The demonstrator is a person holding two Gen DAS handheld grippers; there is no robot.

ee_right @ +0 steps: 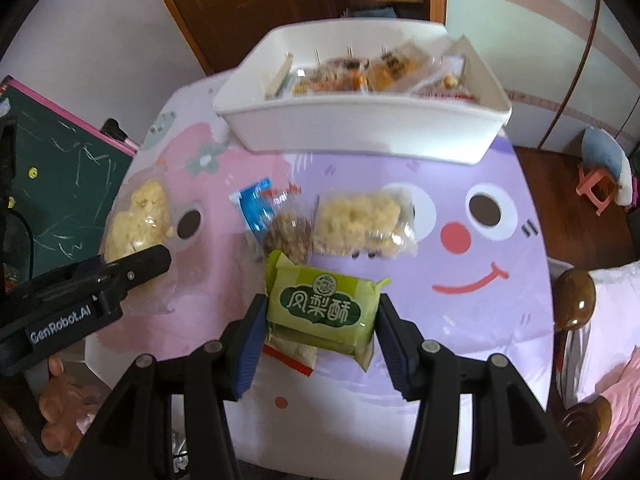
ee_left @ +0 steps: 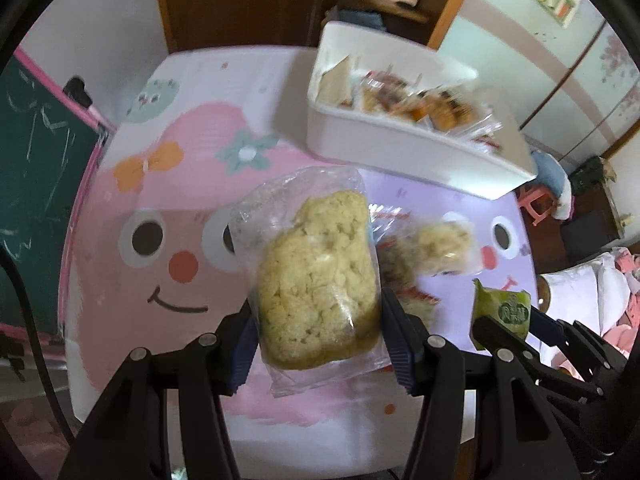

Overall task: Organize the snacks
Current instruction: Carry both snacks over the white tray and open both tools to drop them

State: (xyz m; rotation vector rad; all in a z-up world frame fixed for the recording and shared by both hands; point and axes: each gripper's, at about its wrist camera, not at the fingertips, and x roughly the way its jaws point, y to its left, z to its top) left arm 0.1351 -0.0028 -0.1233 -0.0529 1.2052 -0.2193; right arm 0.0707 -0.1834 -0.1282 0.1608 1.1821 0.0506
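My left gripper is shut on a clear bag with a pale crumbly cake, held above the table; the bag also shows at the left of the right wrist view. My right gripper is shut on a green pineapple cake packet, which also shows at the right of the left wrist view. A white bin with several wrapped snacks stands at the table's far side. On the table lie another crumbly cake bag, a brown snack bag and a blue packet.
The table has a pink and purple cartoon cover. A green chalkboard stands at the left. A wooden chair back and a pink stool are at the right. A red-edged packet lies under the green one.
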